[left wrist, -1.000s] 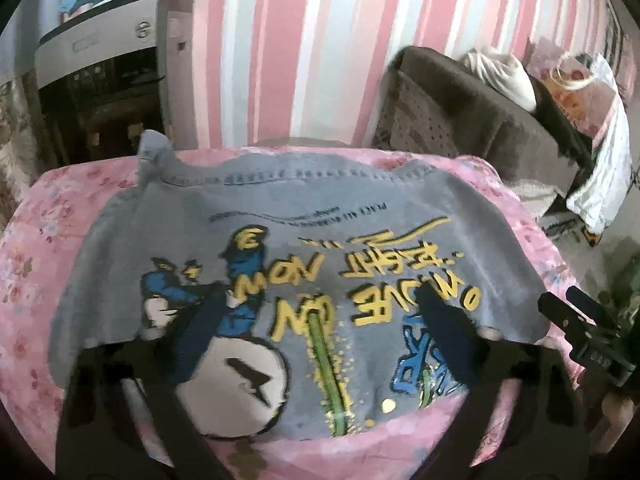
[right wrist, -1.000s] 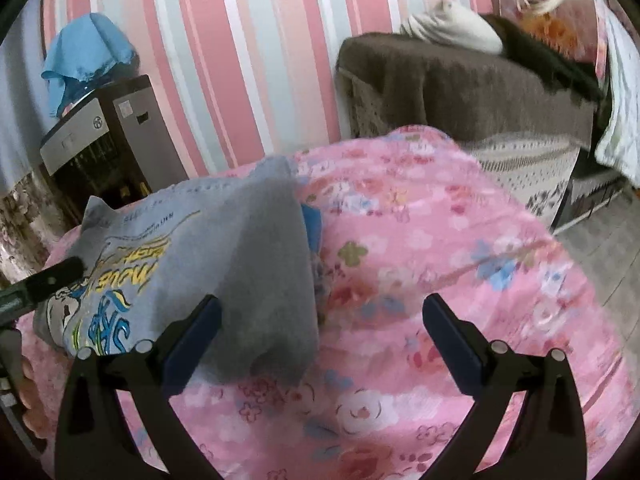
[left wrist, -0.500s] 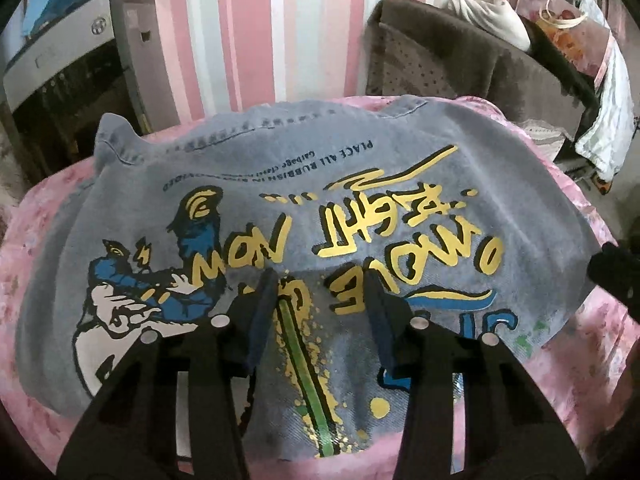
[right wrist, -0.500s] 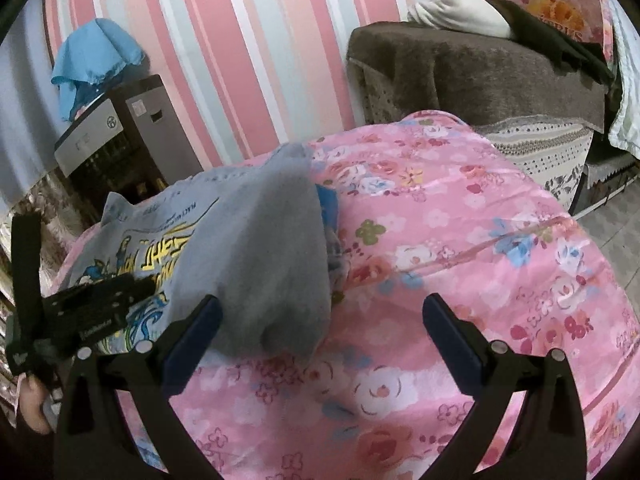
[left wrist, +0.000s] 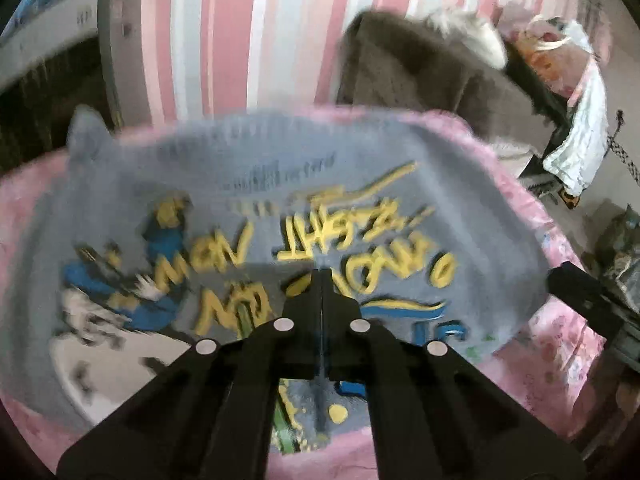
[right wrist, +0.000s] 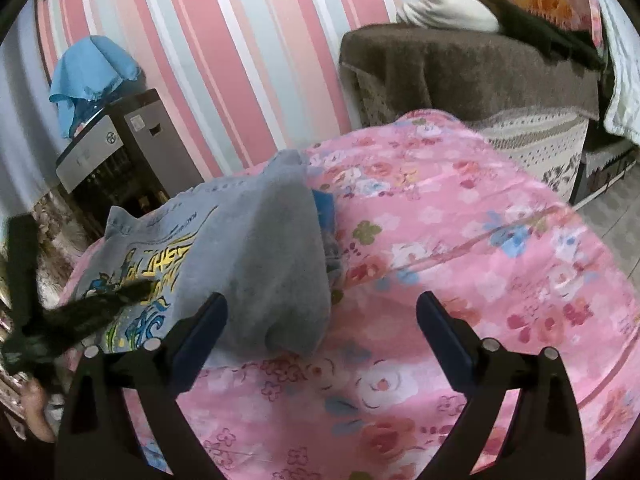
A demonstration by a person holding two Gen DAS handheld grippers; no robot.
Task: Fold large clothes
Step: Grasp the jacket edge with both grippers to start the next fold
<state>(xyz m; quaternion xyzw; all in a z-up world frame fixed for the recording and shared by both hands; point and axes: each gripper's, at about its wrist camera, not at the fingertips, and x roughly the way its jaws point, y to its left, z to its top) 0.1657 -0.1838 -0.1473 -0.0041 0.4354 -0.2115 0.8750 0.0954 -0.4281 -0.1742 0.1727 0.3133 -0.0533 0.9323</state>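
A grey-blue denim jacket [left wrist: 256,184] with yellow lettering and a blue cartoon print lies folded on the pink floral bedspread [right wrist: 460,280]. My left gripper [left wrist: 322,280] is shut and empty, hovering over the print; the view is blurred. In the right wrist view the folded jacket [right wrist: 260,248] sits left of centre, and my right gripper [right wrist: 320,312] is open and empty above the bedspread, its left finger [right wrist: 204,324] by the jacket's near edge. The left gripper [right wrist: 80,316] shows there as a dark blur over the print.
A brown covered sofa [right wrist: 460,72] with a white bundle stands behind the bed by the striped wall. A grey appliance [right wrist: 116,148] under a blue cloth stands at the back left. The right gripper [left wrist: 592,304] shows at the right edge of the left wrist view.
My left gripper has closed from wide open to fully shut over the jacket's print and is moving. The right gripper stays open, shifted only slightly.
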